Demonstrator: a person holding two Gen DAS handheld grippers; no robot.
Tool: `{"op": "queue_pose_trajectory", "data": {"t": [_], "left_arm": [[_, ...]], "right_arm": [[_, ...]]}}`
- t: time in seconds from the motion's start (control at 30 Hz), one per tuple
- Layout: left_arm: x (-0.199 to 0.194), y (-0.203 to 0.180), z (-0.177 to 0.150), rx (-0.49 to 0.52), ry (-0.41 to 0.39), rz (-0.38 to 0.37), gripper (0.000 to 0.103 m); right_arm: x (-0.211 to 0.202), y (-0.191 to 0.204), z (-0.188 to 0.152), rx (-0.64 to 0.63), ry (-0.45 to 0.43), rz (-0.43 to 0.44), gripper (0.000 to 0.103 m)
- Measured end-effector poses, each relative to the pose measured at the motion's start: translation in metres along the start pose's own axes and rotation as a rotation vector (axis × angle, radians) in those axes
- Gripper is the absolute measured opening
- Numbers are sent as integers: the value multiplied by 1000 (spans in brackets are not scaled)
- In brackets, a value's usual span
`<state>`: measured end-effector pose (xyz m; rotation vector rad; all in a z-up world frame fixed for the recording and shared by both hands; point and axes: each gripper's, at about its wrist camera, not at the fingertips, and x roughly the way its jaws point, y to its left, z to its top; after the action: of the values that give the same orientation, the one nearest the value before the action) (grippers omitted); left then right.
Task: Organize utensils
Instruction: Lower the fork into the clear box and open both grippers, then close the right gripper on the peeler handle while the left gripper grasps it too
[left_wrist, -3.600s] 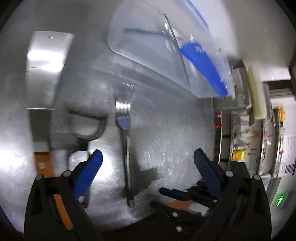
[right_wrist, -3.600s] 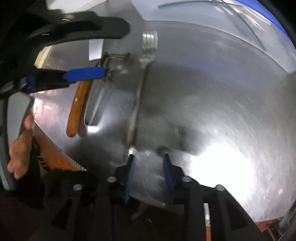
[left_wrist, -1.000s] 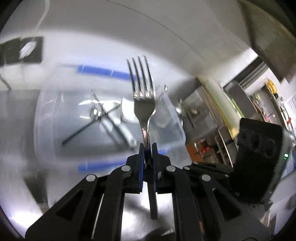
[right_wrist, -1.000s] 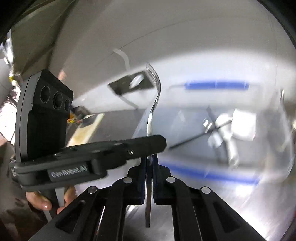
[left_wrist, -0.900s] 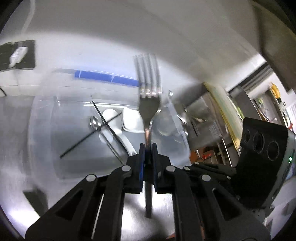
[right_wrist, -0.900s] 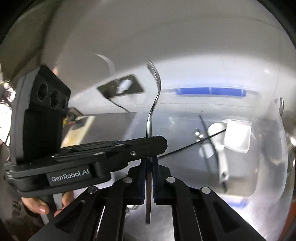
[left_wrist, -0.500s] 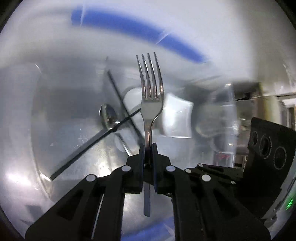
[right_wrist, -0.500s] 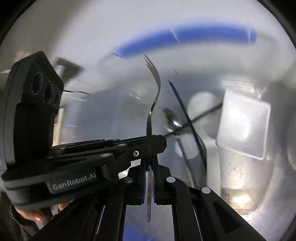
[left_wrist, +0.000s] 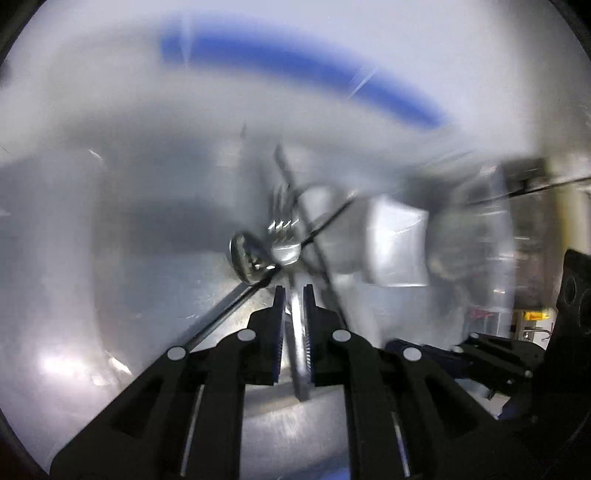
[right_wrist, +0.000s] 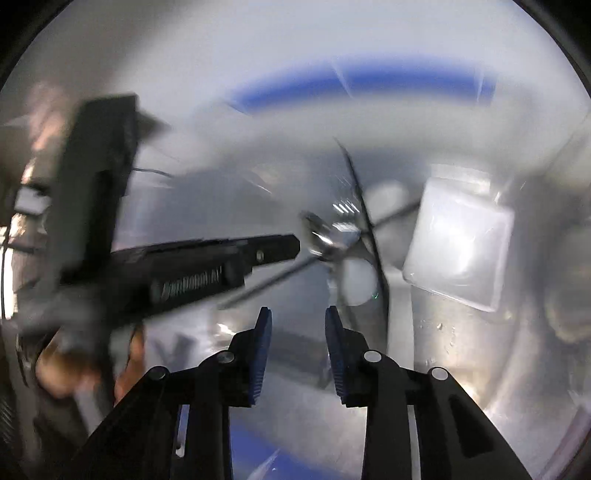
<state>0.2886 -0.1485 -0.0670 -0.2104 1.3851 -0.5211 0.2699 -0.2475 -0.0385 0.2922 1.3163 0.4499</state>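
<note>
My left gripper (left_wrist: 293, 291) is shut on the handle of a metal fork (left_wrist: 299, 343). The fork leans forward and down into a clear plastic bin with a blue rim (left_wrist: 295, 66), its blurred tines over a metal spoon (left_wrist: 245, 258). My right gripper (right_wrist: 298, 314) hangs over the same bin (right_wrist: 369, 81); its jaws are opening and nothing is between them. In the right wrist view the left gripper (right_wrist: 221, 254) reaches in from the left, with the fork's head (right_wrist: 340, 229) beside the spoon (right_wrist: 314, 229).
Inside the bin lie crossed black chopsticks (left_wrist: 221, 317) (right_wrist: 369, 229), a white square piece (left_wrist: 395, 247) (right_wrist: 458, 251) and a white spoon (right_wrist: 356, 280). A person's hand (right_wrist: 55, 369) holds the left gripper's grip. Shelving shows blurred at the right edge (left_wrist: 532, 314).
Both grippers have sunk into the bin. The right gripper has let go of the fork's handle and its jaws have parted. The fork has tipped forward, tines down toward the spoon.
</note>
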Motion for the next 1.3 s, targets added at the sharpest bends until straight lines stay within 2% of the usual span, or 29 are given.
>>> {"op": "queue_pose_trajectory", "data": {"t": [0.03, 0.1, 0.13, 0.17, 0.23, 0.27, 0.33, 0.37, 0.43, 0.5, 0.57, 0.63, 0.7, 0.73, 0.77, 0.8, 0.83, 0.93, 1.0, 1.17, 1.3], "left_arm": [[-33, -3, -13, 27, -75, -20, 10], [-83, -4, -37, 61, -185, -62, 29], [-115, -2, -58, 84, -251, -100, 62], [-136, 2, -72, 95, -303, -127, 89], [-178, 20, -113, 112, -414, -169, 91], [-187, 30, -128, 104, -433, -162, 91], [-201, 64, -163, 35, -467, -105, 91], [-200, 76, -167, 2, -467, -75, 91], [-195, 111, -193, -88, -436, -24, 91], [-185, 138, -216, -163, -393, -14, 91], [-175, 168, -237, -235, -340, -14, 91], [-170, 192, -256, -285, -307, -28, 91], [-164, 205, -271, -312, -286, -45, 91], [-160, 208, -276, -320, -276, -52, 91], [-156, 210, -281, -326, -266, -57, 91], [-155, 211, -282, -325, -260, -60, 91], [-152, 210, -284, -317, -248, -71, 91], [-139, 201, -287, -285, -212, -116, 91], [-128, 191, -290, -260, -180, -144, 91], [-86, 161, -298, -225, -42, -287, 91], [-57, 144, -305, -235, 47, -348, 91]], "right_arm": [[-23, 18, -17, -46, -47, 15, 32], [-50, 51, -49, -124, -98, 41, 39], [-57, 75, -73, -174, -111, 64, 42], [-57, 87, -87, -197, -111, 76, 45], [-34, 120, -127, -251, -56, 108, 45], [-19, 127, -139, -261, -19, 116, 45], [29, 146, -170, -266, 81, 111, 45], [56, 152, -184, -263, 138, 101, 45], [105, 162, -205, -231, 251, 83, 45], [134, 169, -219, -203, 306, 84, 45], [152, 175, -224, -206, 292, -18, 45], [152, 180, -231, -206, 279, -81, 45], [158, 177, -238, -185, 281, -85, 43], [161, 181, -240, -187, 278, -96, 42], [160, 181, -241, -188, 277, -111, 33], [164, 180, -244, -181, 285, -120, 18], [166, 182, -244, -169, 282, -99, 13], [170, 177, -246, -134, 260, -95, 8], [163, 160, -245, -61, 261, -60, 3], [140, 117, -253, 134, 275, 119, 3], [122, 86, -264, 271, 265, 248, 1]]}}
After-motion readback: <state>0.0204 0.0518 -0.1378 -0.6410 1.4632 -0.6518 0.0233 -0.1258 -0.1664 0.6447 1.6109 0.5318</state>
